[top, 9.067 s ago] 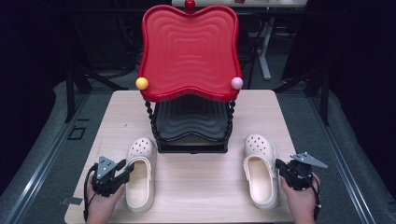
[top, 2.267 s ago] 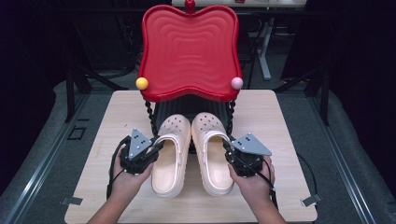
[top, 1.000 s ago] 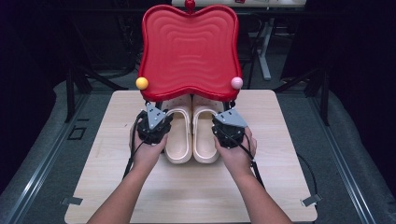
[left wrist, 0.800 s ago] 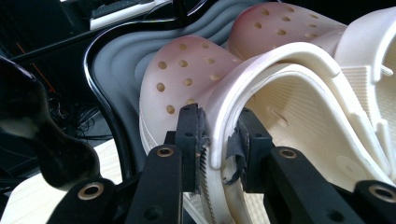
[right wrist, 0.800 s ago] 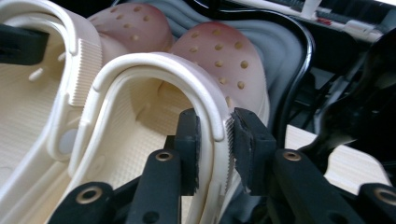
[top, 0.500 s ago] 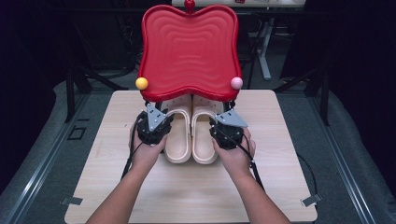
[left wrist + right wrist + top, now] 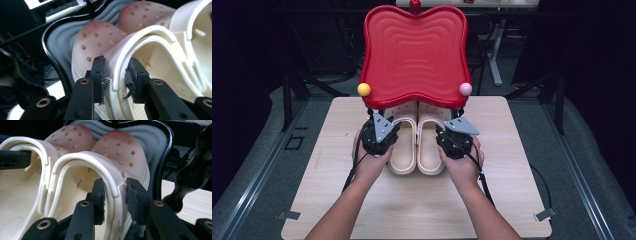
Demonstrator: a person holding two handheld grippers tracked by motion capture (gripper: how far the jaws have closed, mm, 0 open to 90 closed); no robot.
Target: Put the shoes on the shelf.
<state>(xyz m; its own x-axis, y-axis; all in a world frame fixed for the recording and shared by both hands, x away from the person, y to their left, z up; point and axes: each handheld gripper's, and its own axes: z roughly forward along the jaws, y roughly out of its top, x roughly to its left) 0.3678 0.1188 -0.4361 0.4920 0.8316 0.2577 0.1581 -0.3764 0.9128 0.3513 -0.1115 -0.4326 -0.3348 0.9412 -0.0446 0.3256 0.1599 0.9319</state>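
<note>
Since the earlier frames we have brought the two clogs in from the outer edges of the worktop, set them side by side, and pushed them toe-first under the red tray of the tiered stand. Over the last half-second they have barely moved, so we judge the push nearly done. The left tool is closed on the outer side wall of the left clog; the right tool likewise pinches the outer wall of the right clog. The toes rest on the grey lower shelf, heels out over the worktop. From above the red tray hides the toes, and we cannot tell how far onto the shelf they sit.
</note>
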